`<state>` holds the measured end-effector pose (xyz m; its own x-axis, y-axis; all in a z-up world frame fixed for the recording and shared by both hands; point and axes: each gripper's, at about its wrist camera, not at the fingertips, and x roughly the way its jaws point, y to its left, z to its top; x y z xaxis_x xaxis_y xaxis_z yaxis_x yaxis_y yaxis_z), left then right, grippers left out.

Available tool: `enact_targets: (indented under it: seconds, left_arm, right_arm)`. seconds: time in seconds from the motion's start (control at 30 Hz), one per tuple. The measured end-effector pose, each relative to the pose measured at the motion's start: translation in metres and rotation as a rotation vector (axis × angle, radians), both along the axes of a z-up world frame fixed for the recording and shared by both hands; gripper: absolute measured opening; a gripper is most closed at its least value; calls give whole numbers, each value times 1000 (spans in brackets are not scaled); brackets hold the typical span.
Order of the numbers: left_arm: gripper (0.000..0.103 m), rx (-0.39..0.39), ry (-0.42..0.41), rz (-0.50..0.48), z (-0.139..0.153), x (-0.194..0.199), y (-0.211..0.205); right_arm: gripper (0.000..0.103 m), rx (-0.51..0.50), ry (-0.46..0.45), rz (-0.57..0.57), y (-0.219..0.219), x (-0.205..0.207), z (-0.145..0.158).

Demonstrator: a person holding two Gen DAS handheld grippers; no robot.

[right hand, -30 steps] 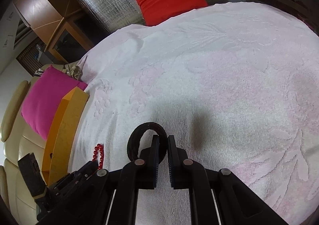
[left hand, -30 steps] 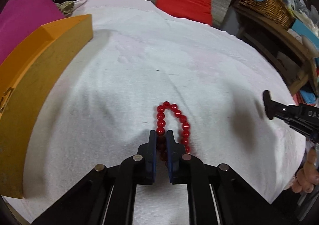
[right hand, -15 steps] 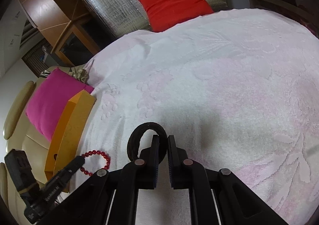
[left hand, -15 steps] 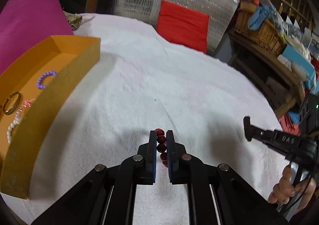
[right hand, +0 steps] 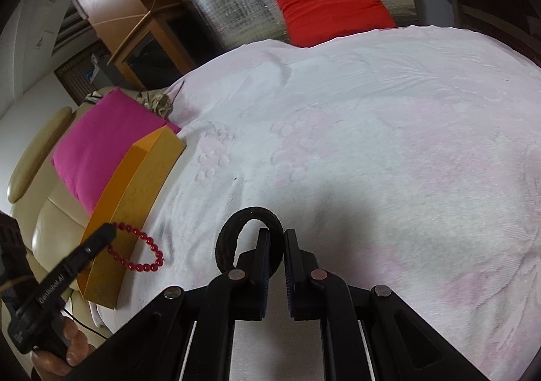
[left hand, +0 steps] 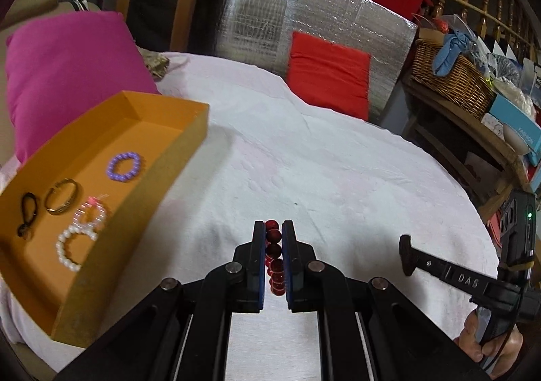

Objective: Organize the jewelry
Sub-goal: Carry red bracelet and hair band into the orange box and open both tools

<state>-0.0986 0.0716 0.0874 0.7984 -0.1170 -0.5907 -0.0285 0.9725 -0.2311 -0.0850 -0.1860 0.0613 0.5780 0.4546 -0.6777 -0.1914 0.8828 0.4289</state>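
Lifted off white cloth [left hand: 331,158] — red bracelet [left hand: 273,245], orange tray [left hand: 142,208] near.

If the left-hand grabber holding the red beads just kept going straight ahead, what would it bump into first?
Probably the white cloth: the left gripper, shut on the red bead bracelet, tilts down toward bare cloth. The orange box lies off to its left. Depth is uncertain.

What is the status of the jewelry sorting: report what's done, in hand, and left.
Done: the orange tray already holds a purple bead bracelet, a gold bangle, a pearl bracelet and a black cord. In hand: the left tongs grip the red bead bracelet in the air; the right tongs grip a black ring-shaped band. Left: both still need placing in the tray.
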Motion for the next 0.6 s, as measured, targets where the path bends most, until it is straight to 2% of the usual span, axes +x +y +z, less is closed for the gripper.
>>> enact_targets:
  seconds: [0.17,0.6]
  left_arm:
    - [9,10,-41,15,12,-10,10]
    - [9,-47,-112,99,34,-27,59]
  right_arm:
    - [9,-12,-6,31,16,-2,-4]
    - [9,-60,-40,129,74,-6,10]
